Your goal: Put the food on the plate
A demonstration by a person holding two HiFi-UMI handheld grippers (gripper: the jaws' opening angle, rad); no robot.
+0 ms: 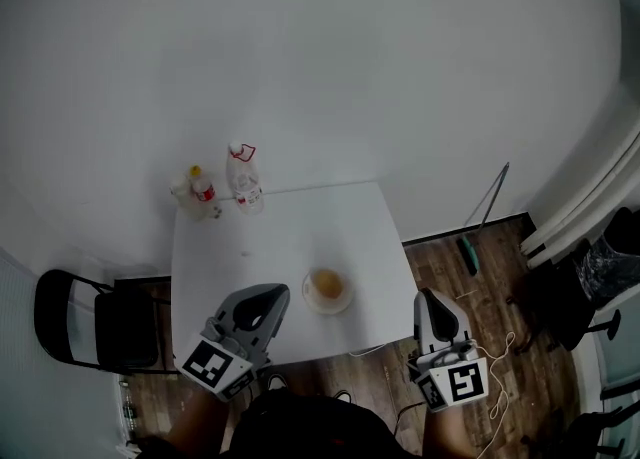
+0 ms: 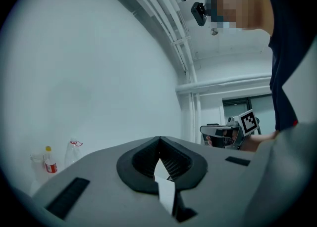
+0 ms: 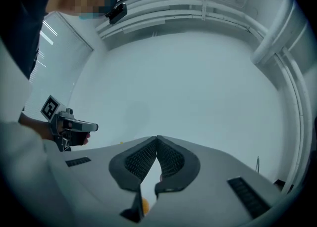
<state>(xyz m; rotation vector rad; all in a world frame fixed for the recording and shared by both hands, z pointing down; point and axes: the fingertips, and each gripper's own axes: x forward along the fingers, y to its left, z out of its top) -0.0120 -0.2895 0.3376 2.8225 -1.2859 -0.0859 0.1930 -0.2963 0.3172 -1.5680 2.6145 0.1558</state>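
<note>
The food (image 1: pixel 325 283) lies on the plate (image 1: pixel 346 302). The plate stands on the white table (image 1: pixel 270 237), toward 5 o'clock from its middle and near my edge. So I judge that the placing step is already done. My left gripper (image 1: pixel 272 294) is at 8 o'clock of the plate and my right gripper (image 1: pixel 428 297) at 3 o'clock, both apart from it. Each has its jaws pressed together with nothing between them. The next move, I think, calls only for keeping both tools clear of the plate.

brownish food (image 1: pixel 325 282) on white plate (image 1: pixel 343 301), tabletop
</note>
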